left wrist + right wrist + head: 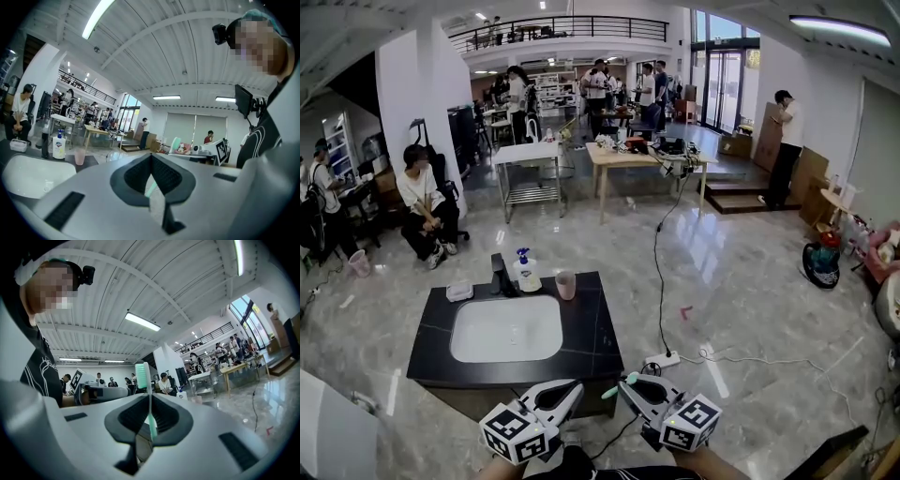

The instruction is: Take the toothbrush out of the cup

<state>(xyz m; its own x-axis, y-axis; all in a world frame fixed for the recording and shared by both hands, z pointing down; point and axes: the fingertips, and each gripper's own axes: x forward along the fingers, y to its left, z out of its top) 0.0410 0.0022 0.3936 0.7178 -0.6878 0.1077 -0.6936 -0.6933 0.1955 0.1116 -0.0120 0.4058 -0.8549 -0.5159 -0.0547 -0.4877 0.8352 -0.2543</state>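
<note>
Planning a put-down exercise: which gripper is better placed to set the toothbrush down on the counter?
The right gripper: its jaws clamp the toothbrush; the left gripper is shut and empty.

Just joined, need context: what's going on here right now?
A person holds a two-jaw gripper in each hand in front of a black countertop with a white inset sink. The right gripper is clamped on a mint-green plastic toothbrush, well clear of the pink plastic cup at the counter's far edge, so the toothbrush is already out. The left gripper is shut and looks empty, beside the right.
</note>
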